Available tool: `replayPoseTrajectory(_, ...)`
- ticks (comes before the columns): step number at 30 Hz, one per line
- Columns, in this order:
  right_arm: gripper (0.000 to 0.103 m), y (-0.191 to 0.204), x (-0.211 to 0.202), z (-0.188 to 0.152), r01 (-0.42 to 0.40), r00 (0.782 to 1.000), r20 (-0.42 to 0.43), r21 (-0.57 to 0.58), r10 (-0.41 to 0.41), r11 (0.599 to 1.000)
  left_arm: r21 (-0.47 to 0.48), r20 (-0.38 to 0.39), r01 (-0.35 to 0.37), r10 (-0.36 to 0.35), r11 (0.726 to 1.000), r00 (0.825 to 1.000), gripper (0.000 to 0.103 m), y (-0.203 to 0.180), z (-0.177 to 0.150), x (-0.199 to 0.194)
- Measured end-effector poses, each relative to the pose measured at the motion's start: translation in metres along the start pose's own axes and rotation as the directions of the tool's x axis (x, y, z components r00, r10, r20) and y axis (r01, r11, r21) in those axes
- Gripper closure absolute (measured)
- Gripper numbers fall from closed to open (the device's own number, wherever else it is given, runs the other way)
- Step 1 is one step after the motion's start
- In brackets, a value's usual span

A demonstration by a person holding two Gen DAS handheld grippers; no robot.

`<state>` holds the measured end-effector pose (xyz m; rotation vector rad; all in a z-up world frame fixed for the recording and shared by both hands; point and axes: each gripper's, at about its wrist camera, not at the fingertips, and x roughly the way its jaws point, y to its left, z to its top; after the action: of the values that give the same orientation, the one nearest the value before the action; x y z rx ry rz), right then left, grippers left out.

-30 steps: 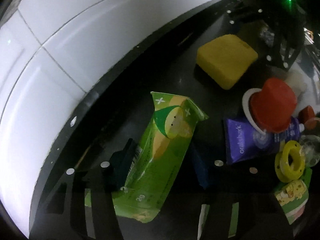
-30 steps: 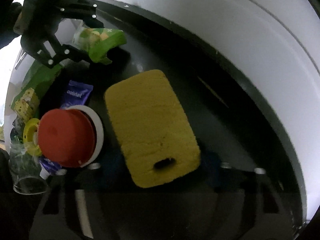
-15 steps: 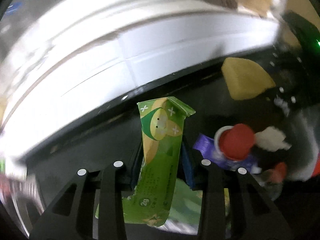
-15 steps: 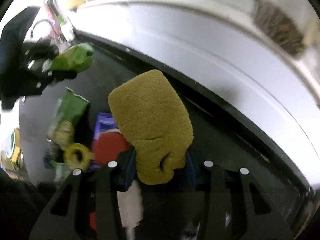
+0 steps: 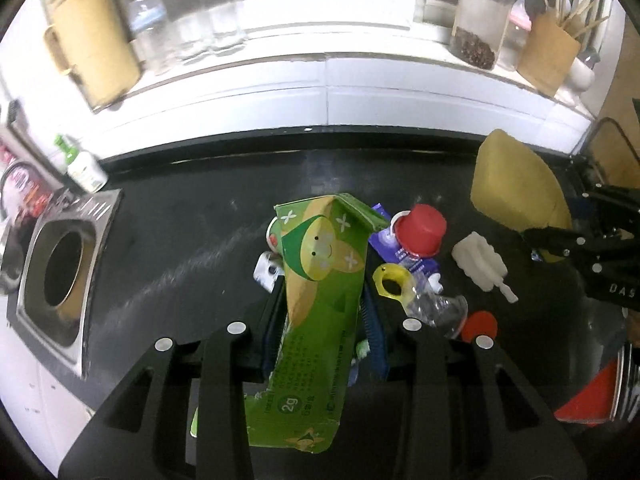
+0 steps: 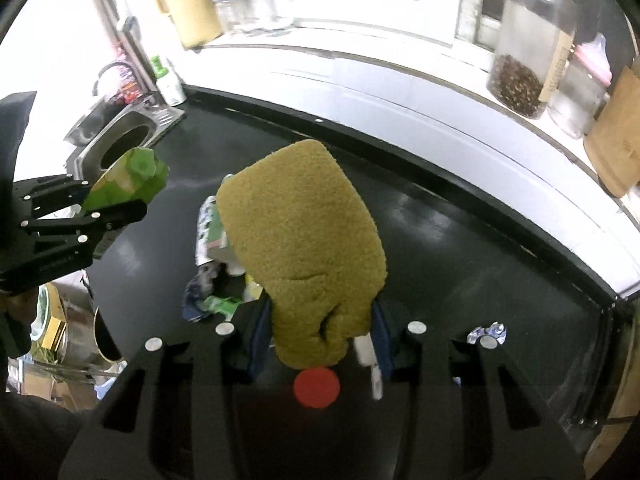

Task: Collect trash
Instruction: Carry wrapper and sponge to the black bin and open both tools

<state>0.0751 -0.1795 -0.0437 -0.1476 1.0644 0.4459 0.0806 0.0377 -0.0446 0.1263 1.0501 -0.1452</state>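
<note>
My left gripper (image 5: 322, 320) is shut on a green snack wrapper (image 5: 320, 296) and holds it up above the black counter (image 5: 180, 240). My right gripper (image 6: 318, 320) is shut on a yellow sponge (image 6: 304, 236), also lifted; the sponge also shows at the right of the left wrist view (image 5: 516, 184). The left gripper with the wrapper (image 6: 128, 176) shows at the left of the right wrist view. Below lie a purple tube with a red cap (image 5: 420, 228), a yellow ring (image 5: 390, 286), a white brush head (image 5: 480, 264), a clear bottle (image 5: 440, 308) and a red lid (image 5: 480, 326).
A steel-framed round hole (image 5: 64, 268) is set in the counter at the left, also in the right wrist view (image 6: 124, 140). A windowsill at the back holds a tan jug (image 5: 92, 40), jars (image 5: 476, 20) and bottles. A small green-capped bottle (image 5: 82, 164) stands by the wall.
Both grippers have risen well above the counter, carrying the wrapper and the sponge. The views now take in the windowsill and the hole at the left.
</note>
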Motion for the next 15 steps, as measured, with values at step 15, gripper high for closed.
replayPoseTrajectory(15,0.061,0.207,0.009,0.032,-0.202,0.978,-0.014,-0.316,0.208,0.927,-0.337,-0.009,-0.226,0.236,0.914,0.972,0.067,0.128,-0.125,-0.088)
